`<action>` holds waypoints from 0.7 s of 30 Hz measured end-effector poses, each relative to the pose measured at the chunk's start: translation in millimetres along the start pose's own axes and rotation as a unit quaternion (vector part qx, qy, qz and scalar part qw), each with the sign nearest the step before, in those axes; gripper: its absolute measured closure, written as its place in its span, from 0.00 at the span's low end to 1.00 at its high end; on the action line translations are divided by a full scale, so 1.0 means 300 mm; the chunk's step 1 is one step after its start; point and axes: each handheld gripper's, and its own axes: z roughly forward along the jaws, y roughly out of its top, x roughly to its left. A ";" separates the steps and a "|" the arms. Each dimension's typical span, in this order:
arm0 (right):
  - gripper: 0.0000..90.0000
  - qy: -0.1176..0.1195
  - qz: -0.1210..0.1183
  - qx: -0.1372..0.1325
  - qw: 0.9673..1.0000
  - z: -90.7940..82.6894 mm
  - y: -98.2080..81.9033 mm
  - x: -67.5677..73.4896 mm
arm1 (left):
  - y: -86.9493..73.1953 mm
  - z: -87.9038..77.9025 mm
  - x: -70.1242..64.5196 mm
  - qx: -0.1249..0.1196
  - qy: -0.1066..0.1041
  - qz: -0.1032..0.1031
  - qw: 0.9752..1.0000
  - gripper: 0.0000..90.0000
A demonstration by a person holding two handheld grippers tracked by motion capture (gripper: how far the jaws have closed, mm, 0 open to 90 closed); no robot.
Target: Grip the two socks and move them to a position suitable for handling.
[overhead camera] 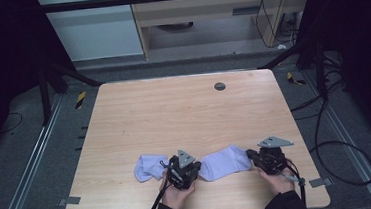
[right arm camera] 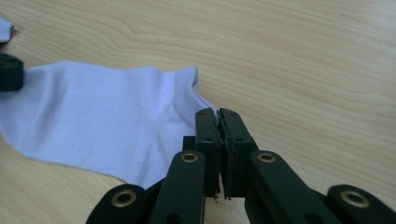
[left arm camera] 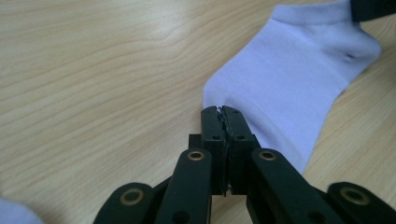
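A pale lilac sock (overhead camera: 223, 162) lies flat near the wooden table's (overhead camera: 184, 114) front edge, between my two grippers. My left gripper (overhead camera: 200, 169) comes at it from the left, and its jaws stand shut, pinching the sock's (left arm camera: 289, 79) near end at the tips (left arm camera: 221, 110). From the right, my right gripper (overhead camera: 250, 155) has its jaws shut on the sock's (right arm camera: 102, 121) ribbed edge (right arm camera: 217, 113). A second lilac sock (overhead camera: 148, 166) lies crumpled just left of the left hand; a corner of that second sock (left arm camera: 14, 212) is visible.
A round grey grommet (overhead camera: 219, 86) sits in the table's far part. Grey tape tabs (overhead camera: 69, 200) mark the front corners. Metal rails and cables (overhead camera: 337, 147) run along the floor on both sides.
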 end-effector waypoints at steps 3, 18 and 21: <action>0.97 -0.007 0.000 0.003 1.000 -0.027 -0.013 0.001 | 0.017 0.016 -0.003 0.000 0.005 0.010 1.000 0.98; 0.89 -0.048 -0.012 0.044 0.998 -0.069 -0.081 -0.004 | 0.020 0.083 -0.043 0.019 -0.011 0.025 0.999 0.92; 0.81 -0.048 -0.012 0.026 0.998 -0.075 -0.076 -0.006 | 0.043 0.054 -0.041 0.008 -0.010 0.036 0.999 0.85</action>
